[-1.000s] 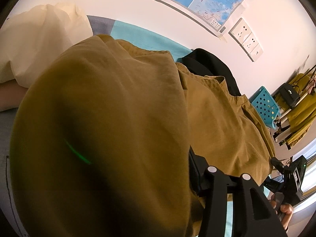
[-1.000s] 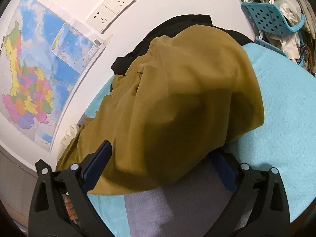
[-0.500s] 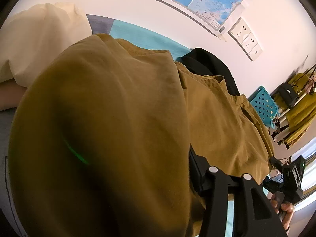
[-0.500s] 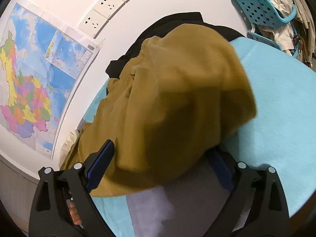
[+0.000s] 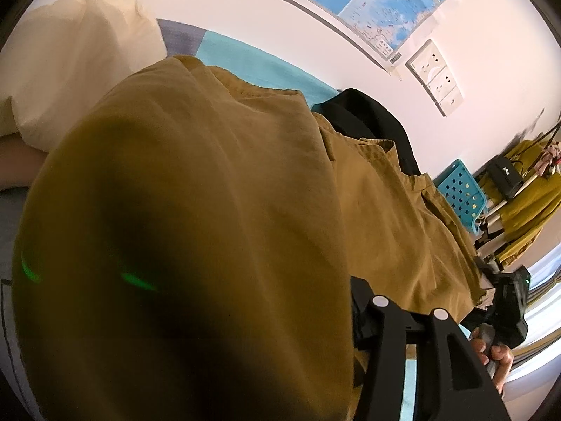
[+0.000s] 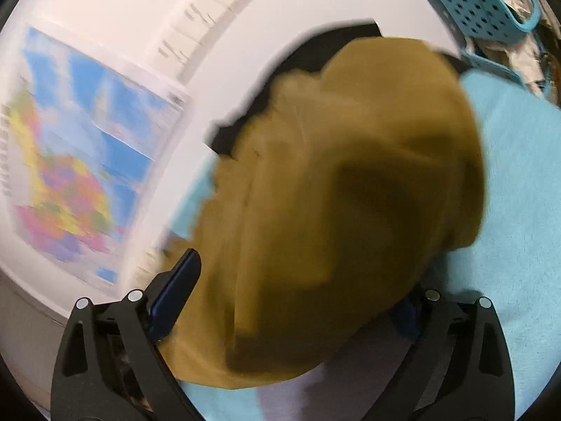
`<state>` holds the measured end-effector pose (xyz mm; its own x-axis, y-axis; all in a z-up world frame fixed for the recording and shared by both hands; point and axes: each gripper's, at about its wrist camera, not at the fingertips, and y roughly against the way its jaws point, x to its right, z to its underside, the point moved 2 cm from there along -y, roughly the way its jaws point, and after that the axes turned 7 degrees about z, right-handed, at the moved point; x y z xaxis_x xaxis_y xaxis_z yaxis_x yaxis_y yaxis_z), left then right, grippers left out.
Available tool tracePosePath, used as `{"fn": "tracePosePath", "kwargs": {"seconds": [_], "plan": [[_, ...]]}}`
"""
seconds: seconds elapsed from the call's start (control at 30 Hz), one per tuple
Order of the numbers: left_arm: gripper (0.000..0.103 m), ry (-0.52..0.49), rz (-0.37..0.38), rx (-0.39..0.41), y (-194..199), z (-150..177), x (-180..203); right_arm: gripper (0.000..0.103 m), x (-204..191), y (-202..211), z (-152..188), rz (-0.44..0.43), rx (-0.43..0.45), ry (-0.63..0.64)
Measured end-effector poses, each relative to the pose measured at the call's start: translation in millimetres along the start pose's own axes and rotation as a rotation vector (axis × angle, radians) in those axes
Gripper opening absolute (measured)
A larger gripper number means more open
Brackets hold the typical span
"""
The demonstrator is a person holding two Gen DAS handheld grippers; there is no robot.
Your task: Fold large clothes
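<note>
A large olive-brown garment [image 5: 245,175] fills the left wrist view and is heaped over my left gripper [image 5: 273,315]. Its left finger is hidden under the cloth and only the right finger [image 5: 368,315] shows, against the fabric. These jaws are opening with cloth between them. In the right wrist view, which is blurred, the same garment [image 6: 333,193] bulges between the wide-apart fingers of my right gripper [image 6: 291,301]. Its blue pads stand at either side of the bulge. That gripper [image 5: 508,301] also shows past the garment's far end, held by a hand [image 5: 498,354].
The garment lies on a bed with a turquoise sheet [image 6: 519,175]. A black garment [image 5: 368,112] sits behind it by the wall. A cream bundle [image 5: 70,63] lies far left. Blue baskets [image 6: 480,3] and a clothes rack [image 5: 526,189] stand at the right.
The right gripper has shifted sideways, blurring its view, with the garment still between its fingers. The left wrist view is almost unchanged.
</note>
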<state>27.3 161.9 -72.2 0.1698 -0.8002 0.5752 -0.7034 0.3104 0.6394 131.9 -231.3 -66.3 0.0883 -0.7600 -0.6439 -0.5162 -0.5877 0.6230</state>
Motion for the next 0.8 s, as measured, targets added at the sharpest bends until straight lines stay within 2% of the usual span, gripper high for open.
{"fn": "tracePosePath", "kwargs": {"seconds": [0.07,0.13,0.2,0.27,0.4,0.43,0.5,0.6,0.63,0.7,0.8], "plan": [[0.054,-0.007,-0.007,0.002,-0.4,0.2,1.5,0.092,-6.1,-3.7,4.8,0.040,-0.005,0.039],[0.059,-0.001,0.007,0.002,-0.9,-0.7,1.1,0.092,-6.7,-3.0,6.6,0.025,0.004,0.022],[0.059,0.001,0.005,-0.002,-1.3,-1.4,1.9,0.092,-5.1,3.1,6.5,-0.026,0.022,-0.021],[0.059,-0.008,0.003,-0.006,-1.7,-1.5,2.5,0.091,-7.4,19.3,6.5,-0.051,0.068,-0.004],[0.061,-0.004,0.014,-0.007,-2.7,-2.9,1.0,0.091,-5.4,45.7,5.0,-0.176,0.096,-0.017],[0.061,-0.003,0.016,-0.008,-2.8,-2.9,1.1,0.091,-3.1,49.8,6.3,-0.173,0.103,-0.013],[0.062,-0.011,0.017,-0.007,-3.8,-3.1,1.7,0.090,5.1,46.7,9.0,-0.142,0.063,-0.024],[0.062,-0.020,0.015,-0.010,-4.1,-3.0,1.9,0.088,19.6,38.2,15.3,-0.061,0.016,-0.041],[0.062,-0.022,0.016,-0.010,-4.1,-3.2,1.9,0.088,21.7,34.7,17.5,-0.005,0.000,-0.035],[0.062,-0.021,0.016,-0.010,-4.3,-3.5,1.8,0.090,18.1,28.8,19.5,0.034,-0.012,0.003],[0.064,-0.026,0.012,-0.011,-5.1,-3.7,3.3,0.091,7.7,12.3,14.9,0.030,-0.008,0.038]]}}
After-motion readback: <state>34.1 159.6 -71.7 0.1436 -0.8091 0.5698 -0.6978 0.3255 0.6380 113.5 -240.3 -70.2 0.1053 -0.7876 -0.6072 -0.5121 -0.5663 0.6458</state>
